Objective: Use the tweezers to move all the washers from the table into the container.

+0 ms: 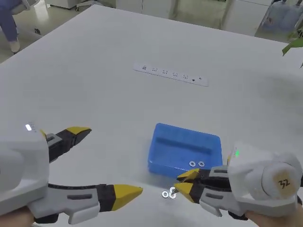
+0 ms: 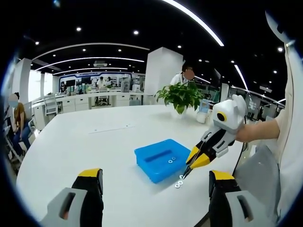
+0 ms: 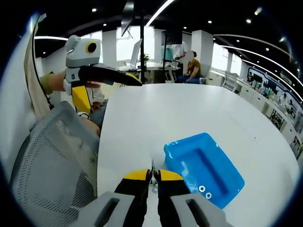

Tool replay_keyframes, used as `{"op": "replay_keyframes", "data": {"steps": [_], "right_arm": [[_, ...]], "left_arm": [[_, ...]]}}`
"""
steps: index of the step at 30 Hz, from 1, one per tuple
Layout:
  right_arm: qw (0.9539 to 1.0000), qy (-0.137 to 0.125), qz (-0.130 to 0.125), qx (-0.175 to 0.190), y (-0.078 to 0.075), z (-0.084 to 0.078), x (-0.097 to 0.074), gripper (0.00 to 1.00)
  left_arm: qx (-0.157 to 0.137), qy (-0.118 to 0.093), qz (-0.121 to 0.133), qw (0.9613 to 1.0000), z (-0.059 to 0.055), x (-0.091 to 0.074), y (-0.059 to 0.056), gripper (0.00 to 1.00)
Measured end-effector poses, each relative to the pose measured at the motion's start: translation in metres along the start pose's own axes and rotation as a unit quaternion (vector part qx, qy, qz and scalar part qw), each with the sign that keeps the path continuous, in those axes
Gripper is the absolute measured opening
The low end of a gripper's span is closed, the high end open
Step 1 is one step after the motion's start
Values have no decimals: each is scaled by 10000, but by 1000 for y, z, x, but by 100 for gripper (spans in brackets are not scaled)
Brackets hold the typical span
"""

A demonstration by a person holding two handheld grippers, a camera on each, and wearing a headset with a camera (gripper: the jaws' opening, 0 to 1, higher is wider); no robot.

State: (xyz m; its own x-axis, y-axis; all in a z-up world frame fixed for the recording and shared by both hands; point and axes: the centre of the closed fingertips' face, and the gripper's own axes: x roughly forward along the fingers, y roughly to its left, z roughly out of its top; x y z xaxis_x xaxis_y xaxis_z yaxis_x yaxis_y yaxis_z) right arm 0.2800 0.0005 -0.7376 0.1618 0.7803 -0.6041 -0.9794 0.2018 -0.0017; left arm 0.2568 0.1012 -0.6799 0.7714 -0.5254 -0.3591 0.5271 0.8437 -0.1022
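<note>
Table [image 1: 142, 104]: white, carries every item.
Left gripper [image 1: 112, 161]: jaws spread wide, holding nothing, over the table left of the container.
Right gripper [image 1: 182, 182]: jaws narrow, clamped on the tweezers, at the container's near edge.
Container [image 1: 184, 142]: blue, shallow, rectangular.
Tweezers [image 3: 152, 171]: tips lowered at the washers on the table.
Washers on table [image 1: 168, 194]: small cluster just beside the container.
Washers in container [image 1: 196, 164]: two, by the near wall.

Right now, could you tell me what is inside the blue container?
Two washers lie inside the blue container, close to its near wall; the rest of the floor looks bare. In the head view that wall hides the strip of floor right behind it.
</note>
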Motion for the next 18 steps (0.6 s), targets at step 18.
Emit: {"op": "replay_keyframes", "data": {"steps": [18], "right_arm": [[9943,-418,-739,651,-66,31,-30,2]], "left_arm": [[11,-4,17,10000,2,0,0,94]]}}
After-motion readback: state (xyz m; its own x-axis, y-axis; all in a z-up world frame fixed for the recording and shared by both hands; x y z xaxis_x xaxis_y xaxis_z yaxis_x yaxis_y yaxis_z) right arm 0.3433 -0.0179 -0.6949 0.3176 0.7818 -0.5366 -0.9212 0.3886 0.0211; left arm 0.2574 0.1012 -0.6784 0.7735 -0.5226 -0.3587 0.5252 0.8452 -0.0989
